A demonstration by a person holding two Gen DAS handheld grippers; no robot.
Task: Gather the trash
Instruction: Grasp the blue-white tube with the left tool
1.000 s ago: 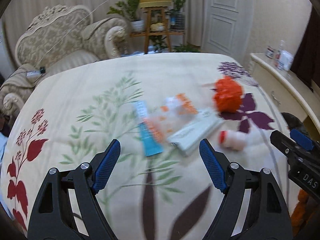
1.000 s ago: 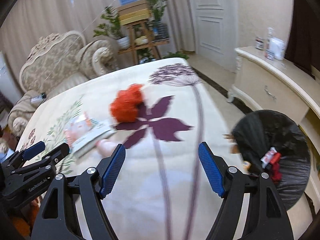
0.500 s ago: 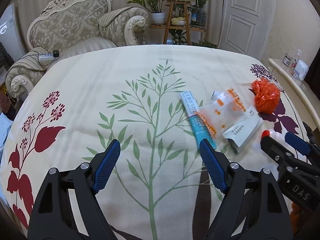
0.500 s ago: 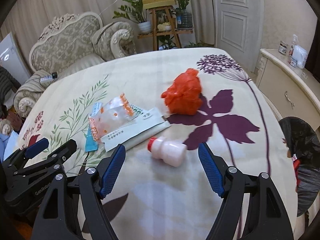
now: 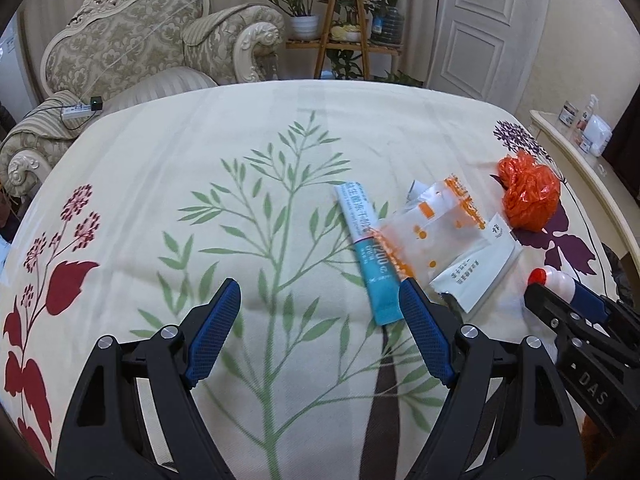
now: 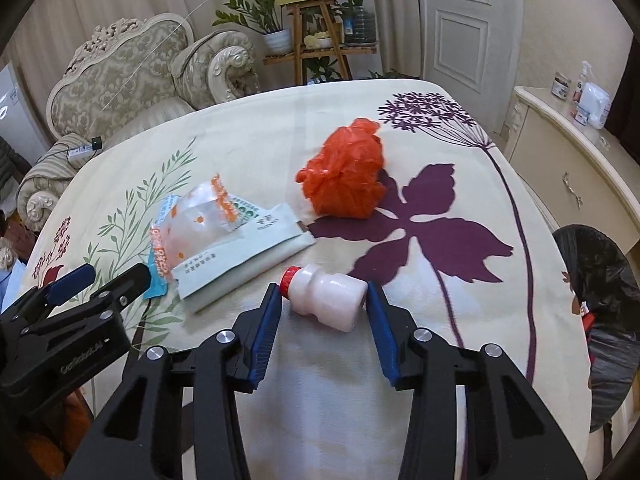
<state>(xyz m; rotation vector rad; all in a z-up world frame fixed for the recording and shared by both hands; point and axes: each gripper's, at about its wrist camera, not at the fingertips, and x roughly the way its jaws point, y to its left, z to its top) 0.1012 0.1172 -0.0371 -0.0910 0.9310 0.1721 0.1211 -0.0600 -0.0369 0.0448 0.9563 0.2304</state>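
We angle our right gripper (image 6: 324, 312) steeply down over the bed (image 6: 360, 420), its jaws closing around the bottle (image 6: 326, 300), which lies on its side, cap toward ten o'clock; the pads look just short of pressing. The black bin bag (image 6: 600, 280) waits at three o'clock. Our left gripper (image 5: 320, 336) hovers wide open and empty, the blue tube (image 5: 374, 268) at its one o'clock.

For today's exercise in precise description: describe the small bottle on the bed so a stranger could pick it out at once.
Start at the cream bedspread with its large purple flower print. Nearer than the crumpled orange bag and right of the flat wrappers, the bottle lies on its side between the closing pads of the right gripper. It is the only rigid, rounded piece: milky pink-white with a red cap.
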